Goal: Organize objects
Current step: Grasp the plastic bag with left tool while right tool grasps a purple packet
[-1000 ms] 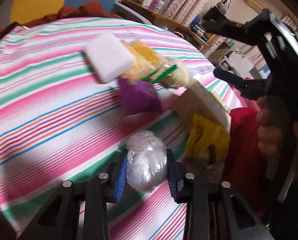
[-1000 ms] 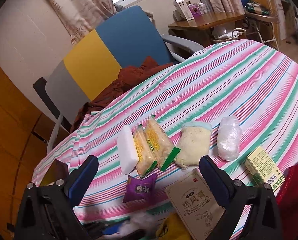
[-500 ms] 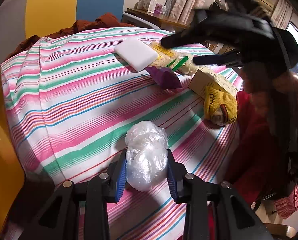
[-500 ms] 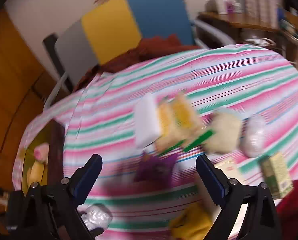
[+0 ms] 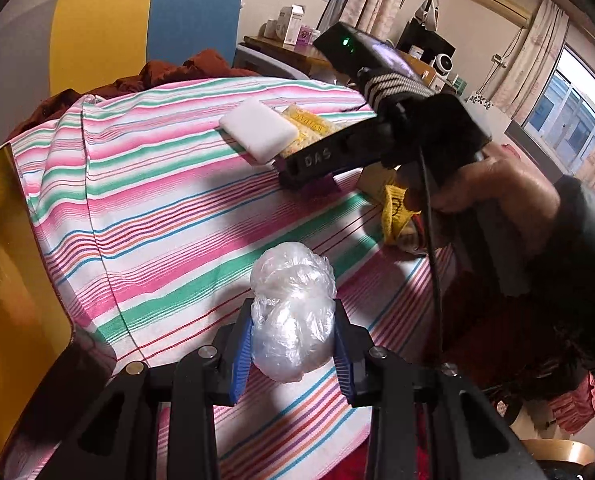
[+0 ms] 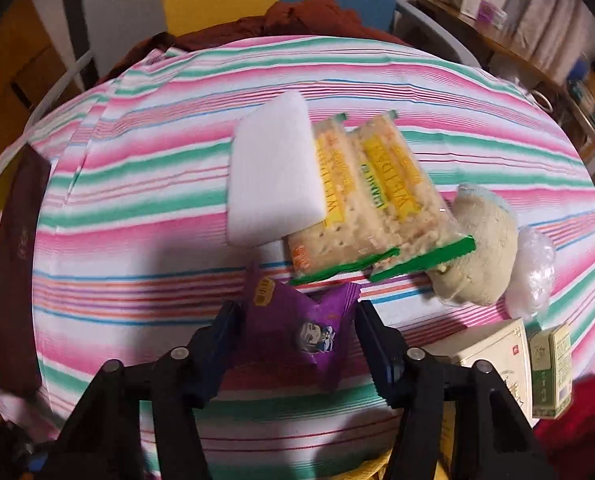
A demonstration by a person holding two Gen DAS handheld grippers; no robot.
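My left gripper (image 5: 292,320) is shut on a crumpled clear plastic bag (image 5: 291,280) and holds it above the striped tablecloth (image 5: 157,208) near the table's front edge. My right gripper (image 6: 297,316) points steeply down at the table. Its jaws are closing on a purple snack packet (image 6: 297,320), and both pads touch the packet's creased sides. Just beyond the packet lie a white sponge block (image 6: 271,172) and two cracker packs (image 6: 369,200). In the left wrist view a hand (image 5: 493,188) holds the right gripper's black body over the packet.
A beige pouch (image 6: 481,248), another clear bag (image 6: 535,272), a cream box (image 6: 493,344) and a green box (image 6: 549,368) lie to the right. A yellow item (image 5: 395,212) sits near the table edge. A yellow container (image 5: 13,320) stands at the left, and a chair (image 5: 145,28) behind the table.
The right gripper dropped from high above the table onto the purple packet and its jaws narrowed around it. The left gripper carried the clear bag left toward the yellow container.
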